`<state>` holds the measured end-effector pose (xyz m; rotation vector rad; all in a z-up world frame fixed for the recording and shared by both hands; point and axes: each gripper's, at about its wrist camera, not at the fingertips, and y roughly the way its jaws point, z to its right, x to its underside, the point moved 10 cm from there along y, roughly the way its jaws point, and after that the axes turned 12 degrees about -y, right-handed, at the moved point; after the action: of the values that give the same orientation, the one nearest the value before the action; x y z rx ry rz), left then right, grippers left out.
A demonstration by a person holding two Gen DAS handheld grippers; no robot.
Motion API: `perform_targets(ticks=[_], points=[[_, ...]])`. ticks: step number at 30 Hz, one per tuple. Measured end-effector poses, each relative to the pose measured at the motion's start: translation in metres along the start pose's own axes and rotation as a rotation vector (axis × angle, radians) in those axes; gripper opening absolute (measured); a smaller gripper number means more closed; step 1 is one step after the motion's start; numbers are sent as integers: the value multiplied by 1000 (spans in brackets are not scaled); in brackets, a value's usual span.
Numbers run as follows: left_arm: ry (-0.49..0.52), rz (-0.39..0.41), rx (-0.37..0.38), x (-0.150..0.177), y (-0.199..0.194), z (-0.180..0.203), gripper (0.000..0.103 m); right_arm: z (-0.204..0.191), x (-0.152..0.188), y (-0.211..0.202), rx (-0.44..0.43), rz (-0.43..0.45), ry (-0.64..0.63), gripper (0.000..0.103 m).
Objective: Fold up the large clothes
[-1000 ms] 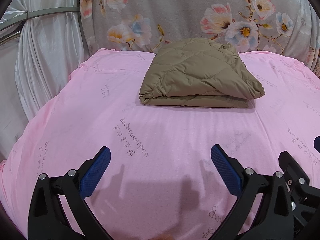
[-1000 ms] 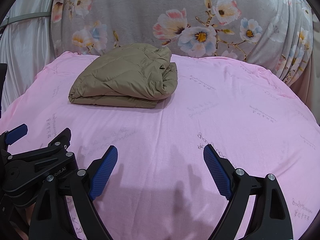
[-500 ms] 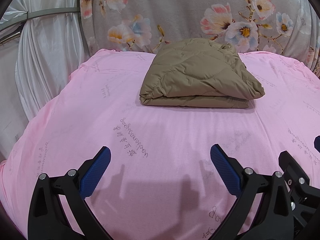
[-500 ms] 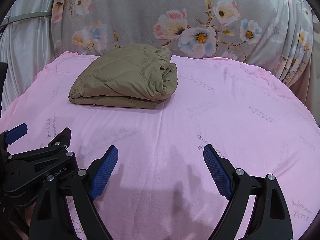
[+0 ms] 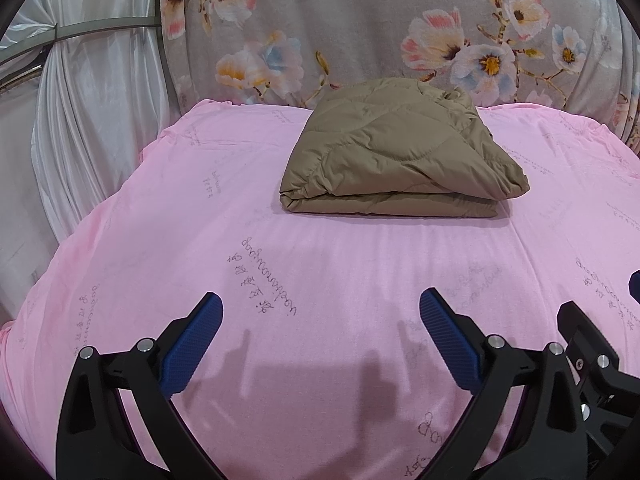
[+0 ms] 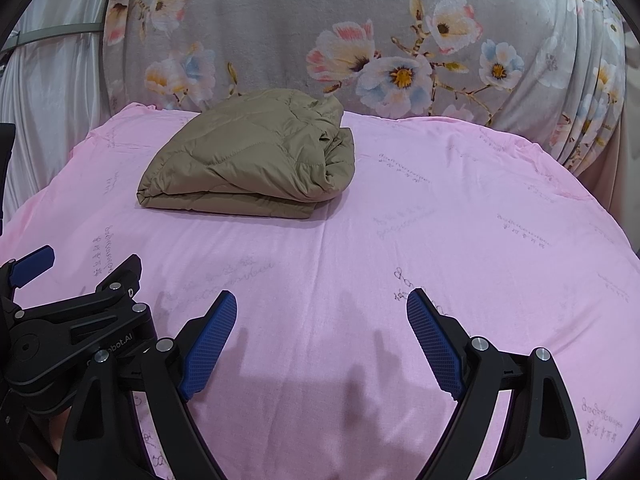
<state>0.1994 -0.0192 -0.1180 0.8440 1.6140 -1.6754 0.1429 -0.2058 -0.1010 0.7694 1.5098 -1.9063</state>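
Observation:
A tan quilted jacket (image 5: 396,152) lies folded into a compact bundle at the far side of the pink sheet (image 5: 320,264); it also shows in the right wrist view (image 6: 256,160). My left gripper (image 5: 320,312) is open and empty, hovering over the near part of the sheet, well short of the jacket. My right gripper (image 6: 322,310) is open and empty too, beside the left one. The left gripper's body (image 6: 60,320) shows at the lower left of the right wrist view.
A grey floral cloth (image 5: 380,28) hangs behind the surface. A white curtain (image 5: 80,120) hangs at the left. The pink sheet drops away at its left edge (image 5: 60,248) and right edge (image 6: 600,220).

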Motion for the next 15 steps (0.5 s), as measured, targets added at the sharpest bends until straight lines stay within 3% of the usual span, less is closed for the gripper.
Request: perform_targets(ticks=[15], points=[[1,2,-2,0,0,0,94,-2,0,0,3,0,-1,86]])
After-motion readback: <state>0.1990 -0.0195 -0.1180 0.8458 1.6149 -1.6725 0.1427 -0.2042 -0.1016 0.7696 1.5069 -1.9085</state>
